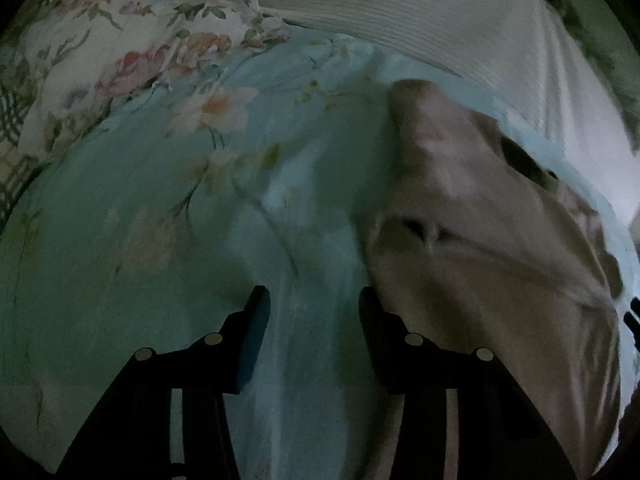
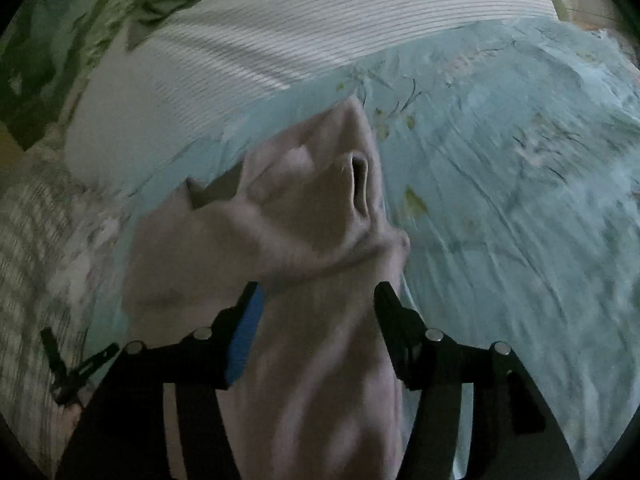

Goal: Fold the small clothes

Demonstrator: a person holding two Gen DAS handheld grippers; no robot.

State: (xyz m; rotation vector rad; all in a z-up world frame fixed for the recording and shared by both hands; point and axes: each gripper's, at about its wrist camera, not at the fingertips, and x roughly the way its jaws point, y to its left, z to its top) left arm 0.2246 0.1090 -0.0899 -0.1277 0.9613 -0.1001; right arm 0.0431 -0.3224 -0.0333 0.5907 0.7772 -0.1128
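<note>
A beige garment (image 2: 312, 240) lies rumpled on the pale blue floral bedsheet (image 1: 180, 220), near a white ribbed cloth (image 1: 400, 4). The right gripper (image 2: 316, 300) hangs over it, fingers apart and gripping nothing. The left gripper (image 1: 312, 304), seemingly just beside the garment's left edge, is also open and empty.

Beige garment (image 1: 480, 248) on pale-blue floral sheet (image 1: 160, 240), white ribbed cloth (image 1: 400, 8).

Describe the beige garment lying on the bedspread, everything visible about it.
The beige garment is a small piece of soft, plain, matte cloth, rumpled into ridges and folds rather than flat. A slit-like opening shows near its far end, and a darker inner layer peeks out at one edge. It lies on the pale blue floral bedspread, its far tip close to a white ribbed cloth. The right gripper hovers over it, jaws apart, not pinching it; the left gripper is beside its edge.
</note>
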